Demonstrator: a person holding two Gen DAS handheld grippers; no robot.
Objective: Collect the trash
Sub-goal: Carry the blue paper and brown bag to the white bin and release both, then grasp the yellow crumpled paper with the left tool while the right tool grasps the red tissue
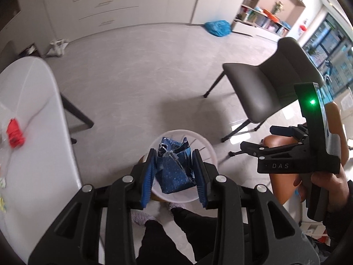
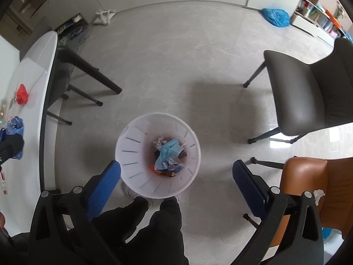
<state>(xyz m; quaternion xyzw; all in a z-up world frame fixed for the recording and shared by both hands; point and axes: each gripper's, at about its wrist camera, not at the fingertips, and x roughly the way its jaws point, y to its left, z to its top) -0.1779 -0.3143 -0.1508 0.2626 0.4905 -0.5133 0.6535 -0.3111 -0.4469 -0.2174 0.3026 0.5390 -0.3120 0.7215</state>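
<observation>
Left wrist view: left gripper (image 1: 175, 172) has its blue pads clamped on a crumpled blue wrapper (image 1: 174, 167), jaws narrowed to the wrapper's width. Wrapper hangs above the white trash bin (image 1: 207, 148) on the floor, roughly over its opening. Step in hand, as I judge it: drop-off of one piece. Next move calls for centring over the opening and spreading the jaws so it falls in. Wrapper's long axis runs roughly along the fingers, torn end pointing away from the camera, folded end nearer.

Right wrist view: right gripper (image 2: 176, 172) has jaws wide apart, holding nothing, hovering over the same bin, which already holds a blue mask and scraps.

Farther off: white table (image 1: 44, 92) with red crumpled trash (image 1: 15, 135) not yet collected; grey chair (image 1: 264, 88) beyond.
</observation>
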